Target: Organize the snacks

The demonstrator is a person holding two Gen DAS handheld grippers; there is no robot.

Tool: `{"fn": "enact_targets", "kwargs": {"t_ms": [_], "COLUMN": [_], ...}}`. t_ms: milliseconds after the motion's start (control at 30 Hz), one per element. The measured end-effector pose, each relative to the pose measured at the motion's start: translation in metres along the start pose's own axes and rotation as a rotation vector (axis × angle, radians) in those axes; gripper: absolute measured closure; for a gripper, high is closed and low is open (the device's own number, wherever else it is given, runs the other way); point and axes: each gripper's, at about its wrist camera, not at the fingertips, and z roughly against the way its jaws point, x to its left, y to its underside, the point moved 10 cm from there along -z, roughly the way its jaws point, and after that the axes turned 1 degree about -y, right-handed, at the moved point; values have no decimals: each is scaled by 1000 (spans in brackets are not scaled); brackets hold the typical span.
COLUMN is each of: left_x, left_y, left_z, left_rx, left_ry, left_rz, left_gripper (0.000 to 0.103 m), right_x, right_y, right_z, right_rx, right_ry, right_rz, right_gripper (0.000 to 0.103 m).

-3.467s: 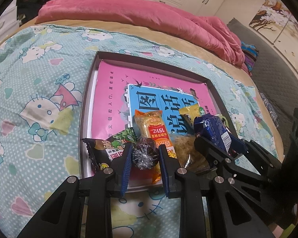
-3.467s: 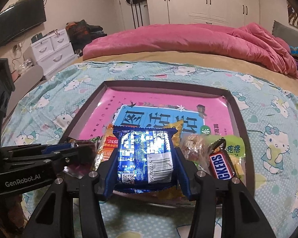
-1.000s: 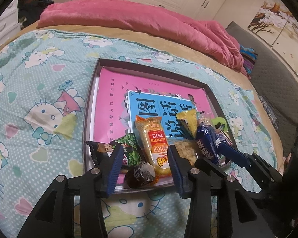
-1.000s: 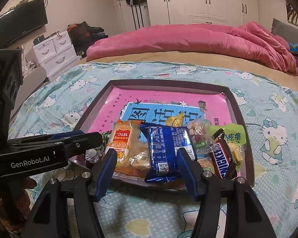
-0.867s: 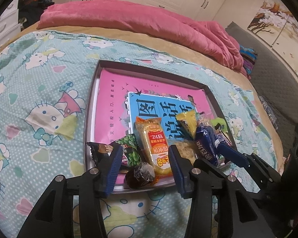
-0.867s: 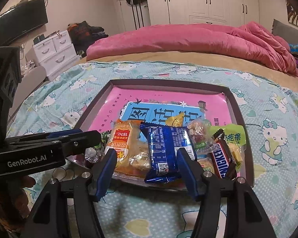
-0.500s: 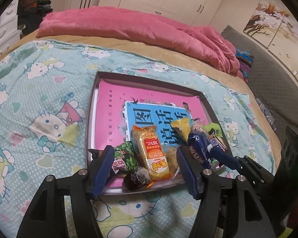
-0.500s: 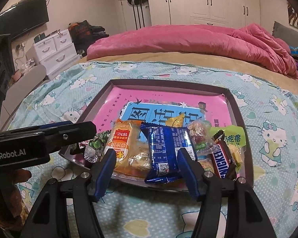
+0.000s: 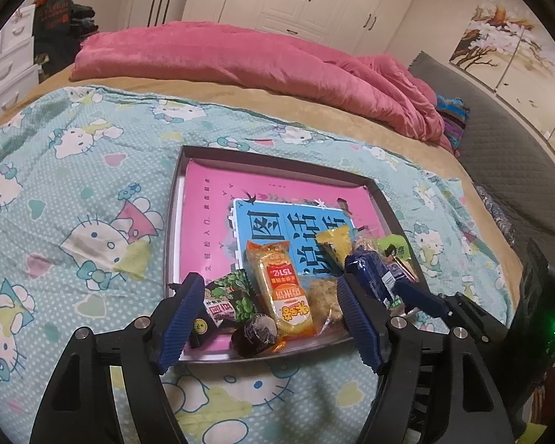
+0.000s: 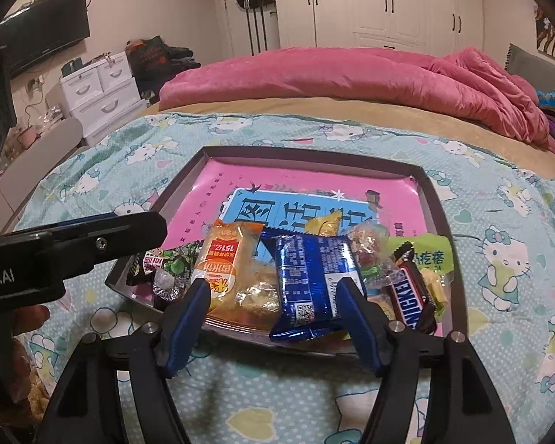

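Observation:
A dark-rimmed tray (image 9: 174, 222) with a pink and blue board inside lies on the bed, and snacks are piled at its near end. My left gripper (image 9: 268, 292) hangs over the near rim with its jaws opening. A dark foil candy (image 9: 257, 333) and an orange packet (image 9: 281, 288) lie in the tray between its fingers, untouched. My right gripper (image 10: 273, 290) is opening too. The blue packet (image 10: 310, 281) rests on the near rim between its pads, with no pad pressing it. A Snickers bar (image 10: 407, 292) lies to its right.
The tray (image 10: 433, 199) sits on a Hello Kitty sheet (image 9: 74, 185), with a pink quilt (image 9: 277, 63) bunched behind. One finger of the left gripper (image 10: 103, 238) crosses the right wrist view. White drawers (image 10: 100, 88) and a TV (image 10: 44, 44) stand at far left.
The left gripper has let go of the foil candy and the right gripper of the blue packet. Both snacks now lie in the tray. Both pairs of jaws have spread wider.

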Motion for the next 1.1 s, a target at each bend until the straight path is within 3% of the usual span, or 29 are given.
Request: {"fn": "enact_targets", "kwargs": {"t_ms": [300,700,1000,1100], "left_x": [2,-7,-27,-32], "left_y": [2,12,37,43], "left_z": [1,13,29,37], "left_rx": [2,-18,-7,-8], "left_ry": [-2,-27,-31,-35], "left_rz": [19,-29,-53,-38], "left_gripper": [27,27,27,27], "right_x": [-19,-32,-39,-40], "right_y": [-11,-20,-5,0], "right_z": [19,61,98,110], "right_rx": [-70,-185,-200,-200], "right_ry": [120,203,172,166], "right_rz": [24,33,-8,-8], "right_gripper": [30,23,16,10]}}
